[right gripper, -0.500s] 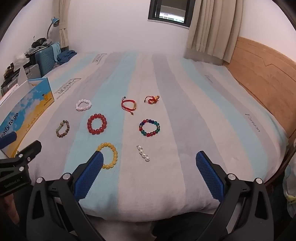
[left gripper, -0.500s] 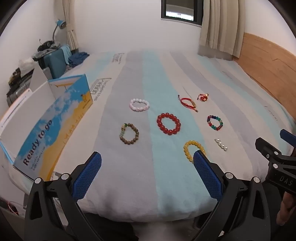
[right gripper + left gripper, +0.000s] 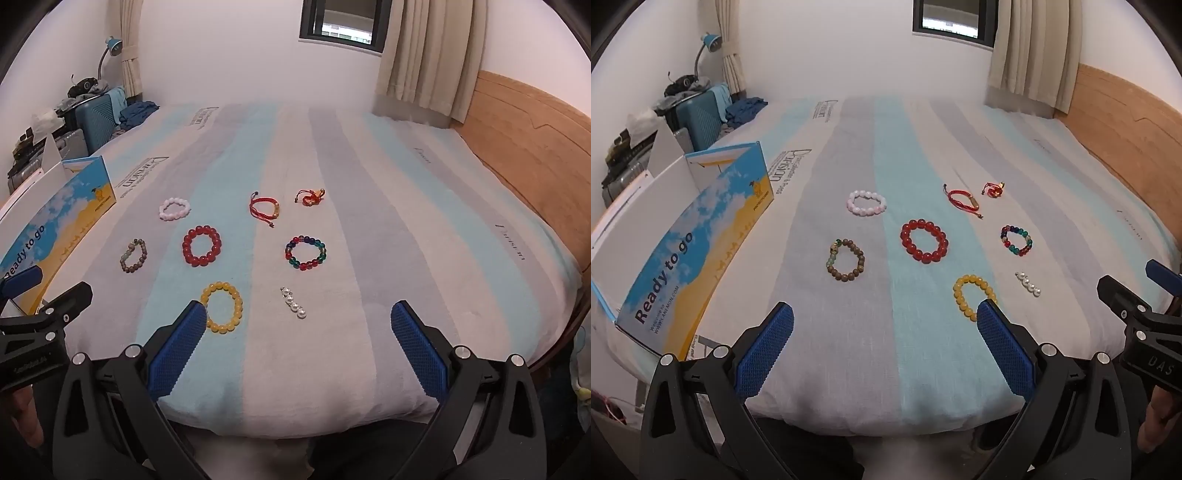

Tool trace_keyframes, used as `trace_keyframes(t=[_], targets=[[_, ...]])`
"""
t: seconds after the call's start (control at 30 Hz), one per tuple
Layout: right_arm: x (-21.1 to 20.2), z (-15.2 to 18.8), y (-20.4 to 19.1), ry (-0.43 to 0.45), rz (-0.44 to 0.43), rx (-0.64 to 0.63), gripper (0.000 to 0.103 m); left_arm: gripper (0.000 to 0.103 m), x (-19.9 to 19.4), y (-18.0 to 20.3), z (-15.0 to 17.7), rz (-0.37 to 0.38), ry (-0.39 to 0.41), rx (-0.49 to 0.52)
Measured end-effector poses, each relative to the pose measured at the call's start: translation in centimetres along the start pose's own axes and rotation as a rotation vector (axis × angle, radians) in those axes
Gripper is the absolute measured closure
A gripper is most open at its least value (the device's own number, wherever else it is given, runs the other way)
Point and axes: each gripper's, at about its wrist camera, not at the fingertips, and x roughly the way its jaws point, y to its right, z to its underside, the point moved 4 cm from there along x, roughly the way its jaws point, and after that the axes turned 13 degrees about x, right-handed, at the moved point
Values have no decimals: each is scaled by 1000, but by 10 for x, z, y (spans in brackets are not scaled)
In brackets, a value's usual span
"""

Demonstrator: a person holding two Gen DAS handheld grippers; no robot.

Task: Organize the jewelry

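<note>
Striped in grey, pale blue and white, the bed (image 3: 369,192) fills both views, with a wooden headboard (image 3: 535,140) along its right side and a curtained window (image 3: 340,22) on the far wall. Spread across its middle lies the jewelry. A short pearl strand (image 3: 293,306) lies near the front, its long axis slanting from far-left to near-right. Just left of it sits a yellow bead bracelet (image 3: 221,307), lying flat as an open ring. Beyond these lie a red bead bracelet (image 3: 201,246) and a multicoloured bead bracelet (image 3: 306,252), with a brown bead bracelet (image 3: 133,255) further left. In the far row are a pink bead bracelet (image 3: 174,208), a red cord bracelet (image 3: 264,209) and a small red knotted piece (image 3: 311,197). All pieces lie apart from one another. An open cardboard box (image 3: 690,236) printed "Ready to go" stands at the left edge of the bed. The left gripper (image 3: 882,338) and right gripper (image 3: 297,332) hover over the near edge, tilted downward, each with jaws wide apart and holding nothing.
</note>
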Motion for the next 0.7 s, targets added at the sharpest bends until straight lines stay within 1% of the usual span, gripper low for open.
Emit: trace_keyframes(t=[0.37, 0.5, 0.7], targets=[[1, 4, -4, -9, -8, -12, 7, 6, -1, 0, 0, 3, -4, -2], [2, 4, -5, -12, -11, -14, 7, 6, -1, 0, 1, 21, -10, -10], [2, 6, -5, -15, -14, -14, 7, 6, -2, 1, 0, 12, -10, -1]])
